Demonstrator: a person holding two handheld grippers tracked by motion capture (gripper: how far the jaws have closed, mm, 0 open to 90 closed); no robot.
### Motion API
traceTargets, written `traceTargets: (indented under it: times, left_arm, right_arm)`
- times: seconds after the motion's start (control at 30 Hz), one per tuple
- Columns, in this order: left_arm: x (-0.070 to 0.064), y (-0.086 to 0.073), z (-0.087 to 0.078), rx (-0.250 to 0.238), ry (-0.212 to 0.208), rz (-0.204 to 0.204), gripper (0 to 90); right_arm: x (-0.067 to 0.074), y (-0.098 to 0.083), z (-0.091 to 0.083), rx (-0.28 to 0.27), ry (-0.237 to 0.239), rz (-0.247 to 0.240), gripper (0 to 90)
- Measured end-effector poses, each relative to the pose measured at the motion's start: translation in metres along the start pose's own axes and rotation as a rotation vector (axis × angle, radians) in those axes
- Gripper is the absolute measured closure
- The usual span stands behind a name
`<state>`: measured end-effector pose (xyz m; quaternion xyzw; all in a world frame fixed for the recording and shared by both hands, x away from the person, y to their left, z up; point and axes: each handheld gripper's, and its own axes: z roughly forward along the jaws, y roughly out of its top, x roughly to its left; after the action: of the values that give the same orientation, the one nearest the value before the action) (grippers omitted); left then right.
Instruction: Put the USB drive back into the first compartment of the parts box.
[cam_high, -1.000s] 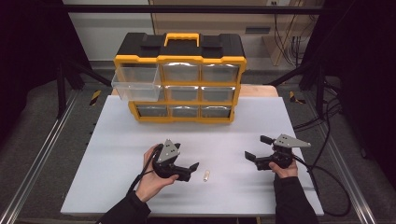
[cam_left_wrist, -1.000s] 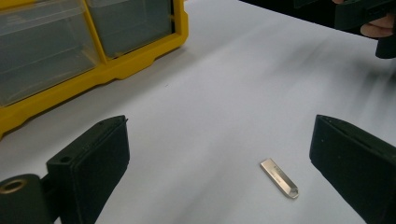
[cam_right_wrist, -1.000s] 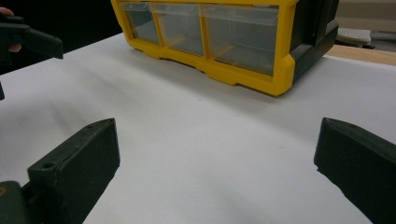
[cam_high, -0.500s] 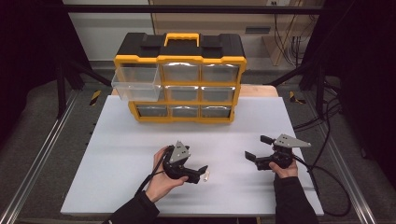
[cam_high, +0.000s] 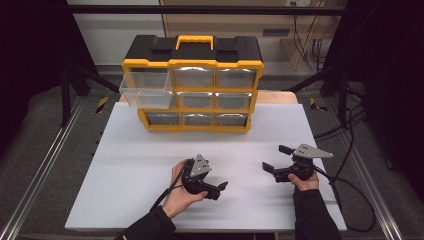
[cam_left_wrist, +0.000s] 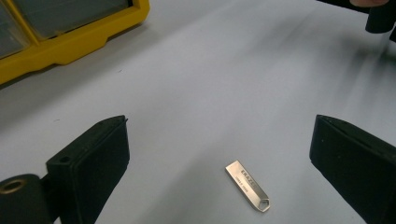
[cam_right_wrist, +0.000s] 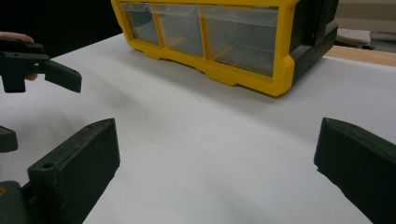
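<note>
Left gripper (cam_high: 220, 189) low over the white table (cam_high: 150, 165), near the front edge and a little left of centre, held in the person's left hand (cam_high: 177, 192). Jaws spread wide, gripping nothing. Small silver metal USB stick (cam_left_wrist: 247, 185) flat on the table between those jaws in the left gripper view, closer to the jaw at the right of that view, touching neither. Engraved lettering on its top face, too small to read; a small hexagonal hole at its near end. Lying slantwise across the gap, not lined up with either jaw. From the high view, the stick possibly hidden under the gripper's front; hard to tell at that size.

Right gripper (cam_high: 272, 159) off to the right, well apart from the left one, held in the right hand (cam_high: 302, 181), with its grey three-cornered plate on top. Jaws likewise wide apart and empty, with bare table between them in the right gripper view. Pointed toward the table's middle.

Yellow-and-black drawer organizer (cam_high: 192, 65) upright at the far side of the table, three rows of clear drawers, well away from both grippers. Top-left drawer (cam_high: 145, 89) pulled out toward the left front, the others pushed in. Its bottom yellow edge also seen at the upper left of the left gripper view.
</note>
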<state>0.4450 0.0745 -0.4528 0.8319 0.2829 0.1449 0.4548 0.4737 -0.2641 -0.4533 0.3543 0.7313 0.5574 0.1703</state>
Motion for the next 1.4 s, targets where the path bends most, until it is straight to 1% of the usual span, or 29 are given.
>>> traceTargets:
  times: [0.1, 0.23, 0.43, 0.5, 0.53, 0.63, 0.73, 0.87, 0.93, 1.1, 1.17, 1.4]
  left_arm:
    - [-0.001, -0.002, 0.002, 0.009, -0.002, 0.000, 5.7]
    - [-0.002, -0.004, 0.006, 0.027, -0.016, -0.004, 7.0]
    - [-0.003, -0.008, 0.010, 0.052, -0.021, -0.014, 10.9]
    - [-0.004, -0.008, 0.011, 0.059, -0.017, -0.012, 12.5]
    - [-0.005, -0.009, 0.012, 0.063, -0.017, -0.010, 15.3]
    - [-0.007, -0.010, 0.013, 0.081, -0.011, -0.006, 17.8]
    - [-0.009, -0.011, 0.015, 0.099, -0.006, -0.012, 21.2]
    - [-0.011, -0.011, 0.016, 0.108, -0.003, -0.017, 26.7]
    - [-0.012, -0.012, 0.017, 0.113, 0.000, -0.014, 29.7]
    - [-0.014, -0.013, 0.019, 0.131, 0.004, -0.027, 36.6]
    - [-0.014, -0.014, 0.020, 0.132, -0.002, -0.038, 39.5]
    - [-0.017, -0.015, 0.023, 0.146, -0.005, -0.040, 47.9]
  right_arm:
    - [0.000, 0.000, 0.000, 0.000, 0.000, 0.000, 0.9]
    - [0.000, 0.000, 0.000, 0.000, -0.001, 0.000, 0.9]
    - [0.000, 0.000, 0.001, 0.001, 0.001, -0.002, 0.9]
    - [0.000, 0.000, 0.001, 0.000, 0.002, -0.001, 0.9]
    - [0.000, 0.000, 0.001, 0.002, 0.001, -0.002, 0.9]
    - [0.000, 0.000, 0.001, 0.000, 0.002, 0.000, 0.9]
    - [0.000, 0.000, 0.001, -0.001, 0.001, -0.001, 0.9]
    - [0.000, 0.000, 0.001, -0.001, 0.001, 0.000, 0.9]
    - [0.000, 0.000, 0.001, -0.001, 0.001, 0.000, 1.0]
    - [0.000, 0.000, 0.000, -0.006, -0.001, 0.000, 0.9]
    - [0.000, 0.000, 0.000, -0.006, -0.002, -0.002, 0.9]
    - [0.000, 0.000, 0.000, -0.003, 0.000, 0.001, 0.9]
